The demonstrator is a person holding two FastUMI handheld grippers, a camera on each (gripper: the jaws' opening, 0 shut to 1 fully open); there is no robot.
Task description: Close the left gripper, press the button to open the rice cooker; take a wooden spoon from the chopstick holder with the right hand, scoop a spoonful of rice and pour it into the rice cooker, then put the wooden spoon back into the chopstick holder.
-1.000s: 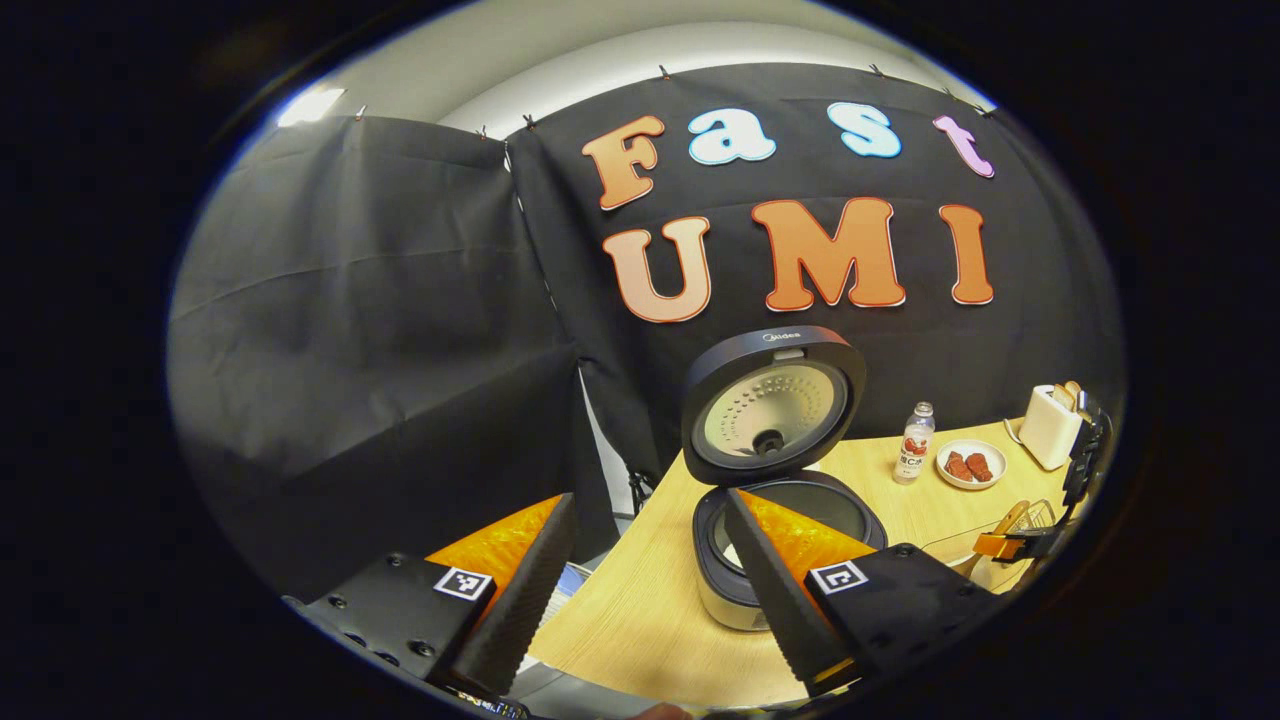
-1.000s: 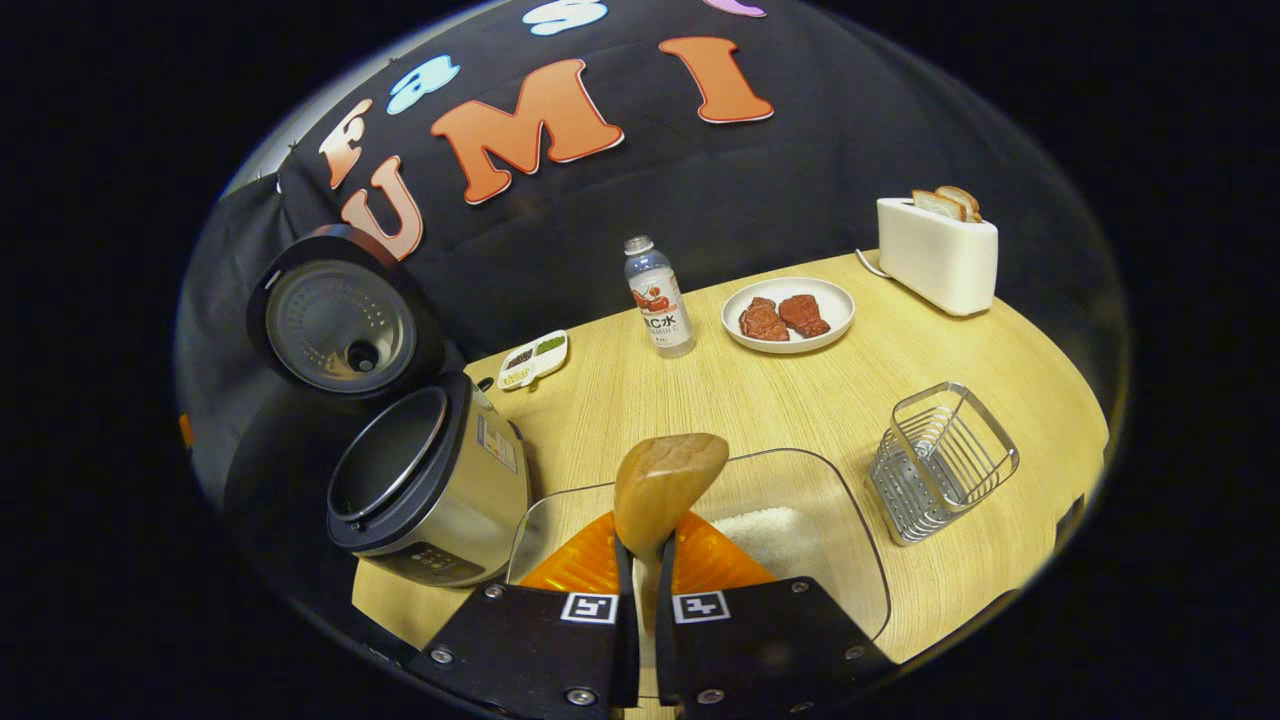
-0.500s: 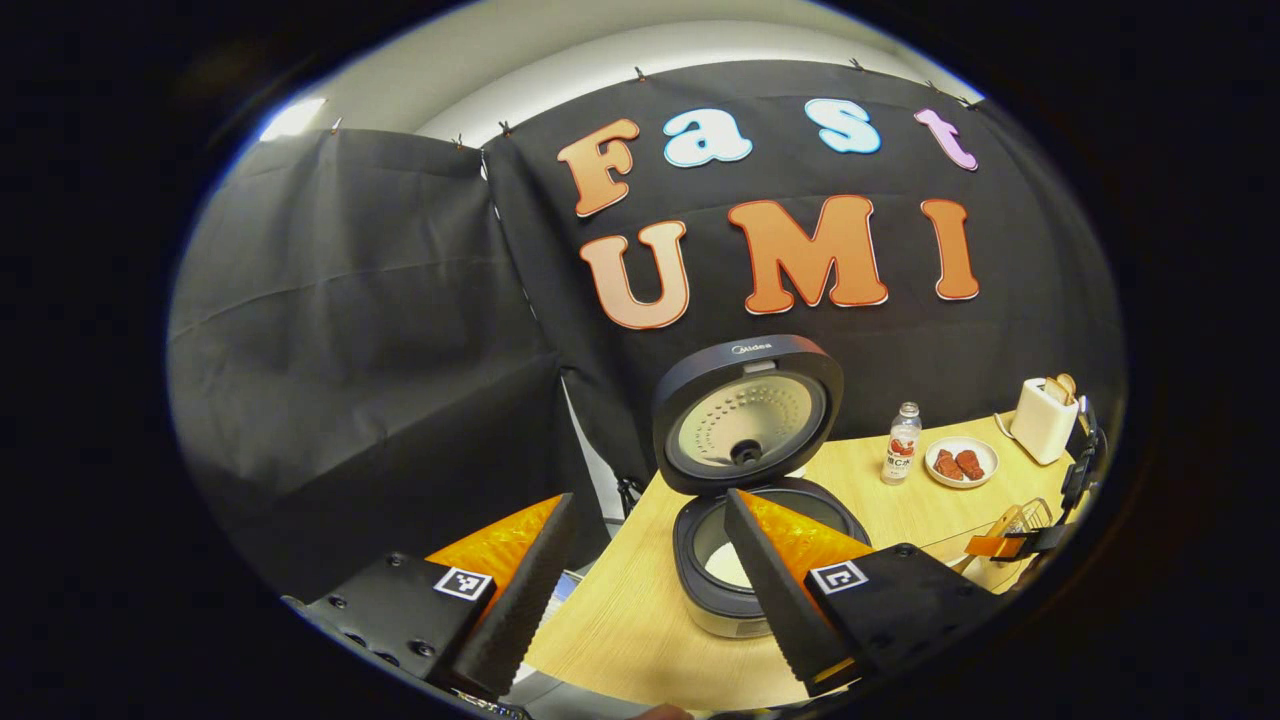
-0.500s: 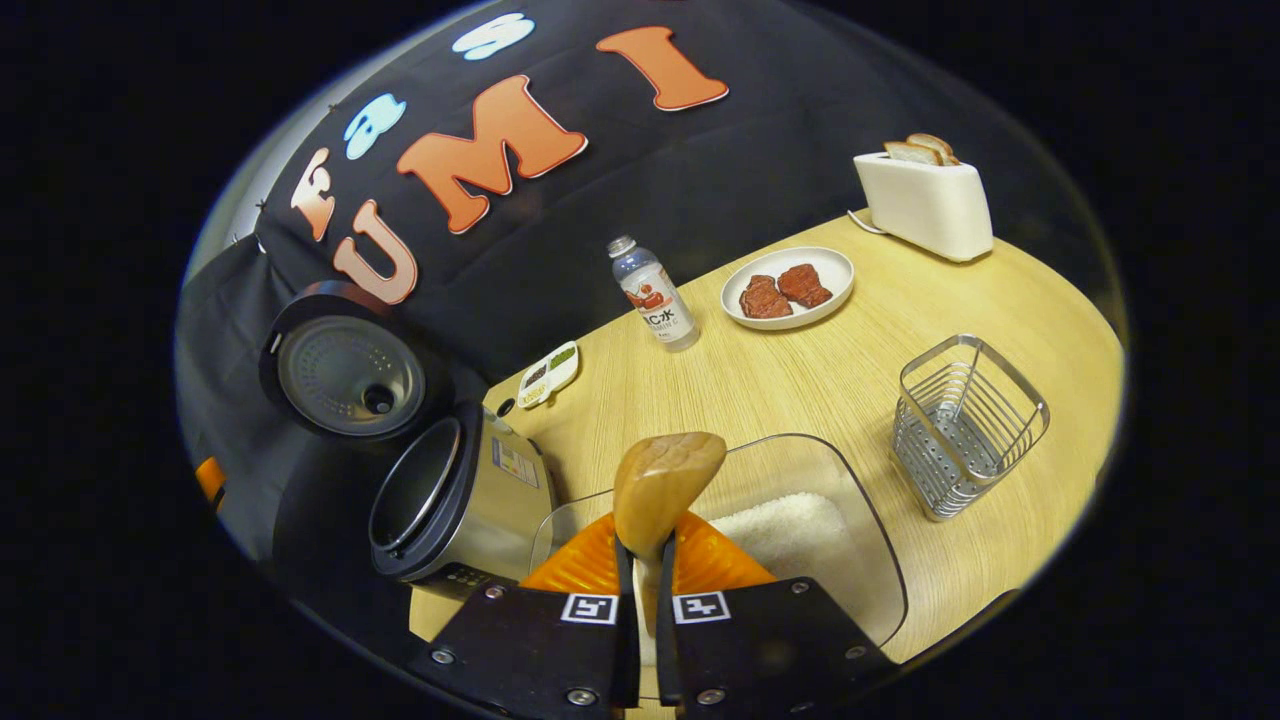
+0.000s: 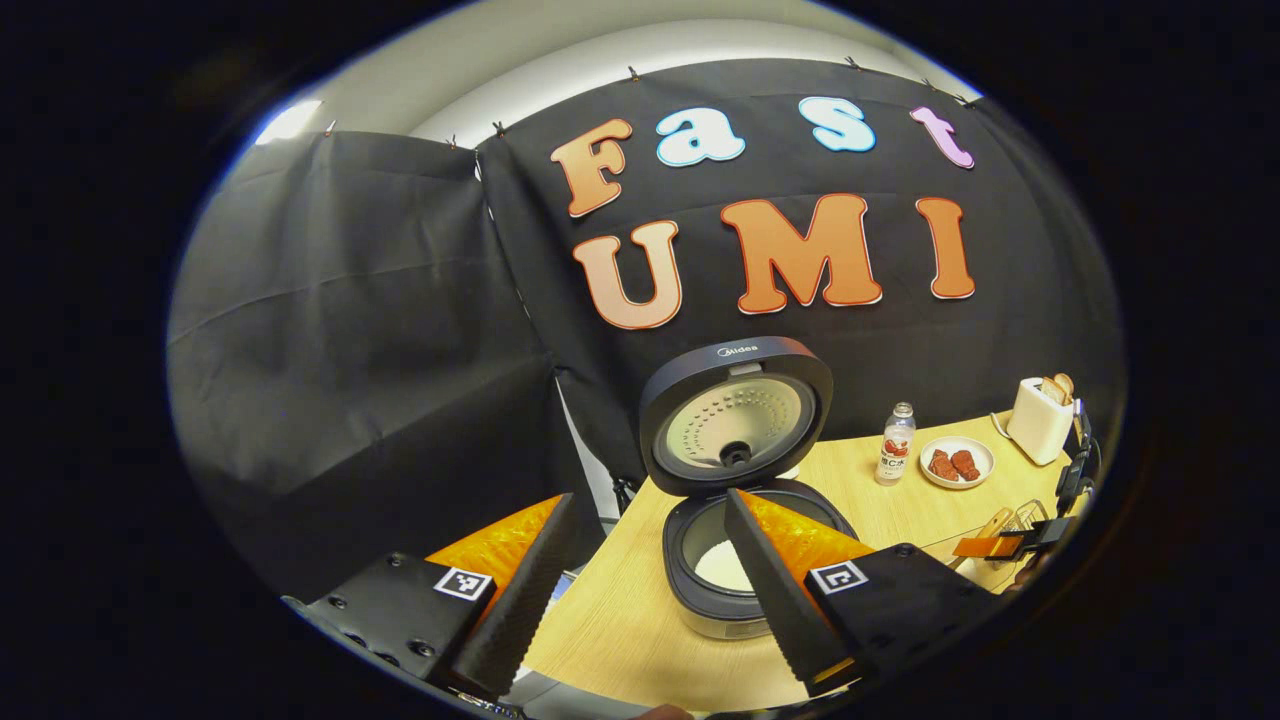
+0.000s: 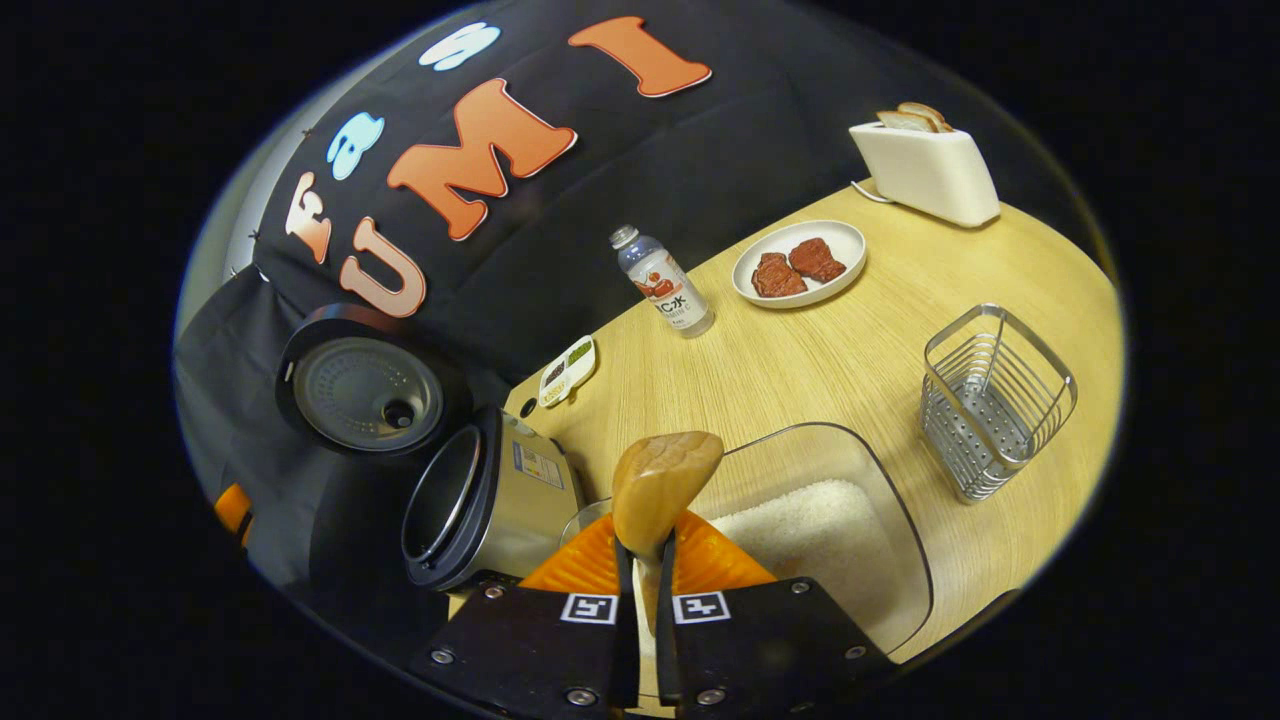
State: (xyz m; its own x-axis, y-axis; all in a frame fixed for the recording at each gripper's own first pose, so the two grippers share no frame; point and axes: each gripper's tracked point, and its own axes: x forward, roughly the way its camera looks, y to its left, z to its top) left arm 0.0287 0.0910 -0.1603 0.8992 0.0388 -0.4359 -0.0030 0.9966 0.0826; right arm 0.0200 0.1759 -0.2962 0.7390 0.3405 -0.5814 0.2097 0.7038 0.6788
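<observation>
One wooden spoon (image 6: 663, 482), clamped in right gripper (image 6: 645, 560) above glass rice dish (image 6: 850, 480) at table's (image 6: 800, 370) near edge. Rice cooker (image 6: 490, 495) (lid up) at left edge. Chopstick holder (image 6: 995, 400) near right edge. Left gripper (image 5: 645, 560): fingers apart.

Wooden table (image 6: 800, 370), rice cooker (image 6: 500, 500), bottle (image 6: 665, 282), plate (image 6: 800, 265), toaster (image 6: 925, 165), chopstick holder (image 6: 995, 400), rice container (image 6: 830, 530)

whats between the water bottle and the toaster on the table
In the right gripper view, a white plate holding two pieces of meat sits between the water bottle and the toaster.
</observation>
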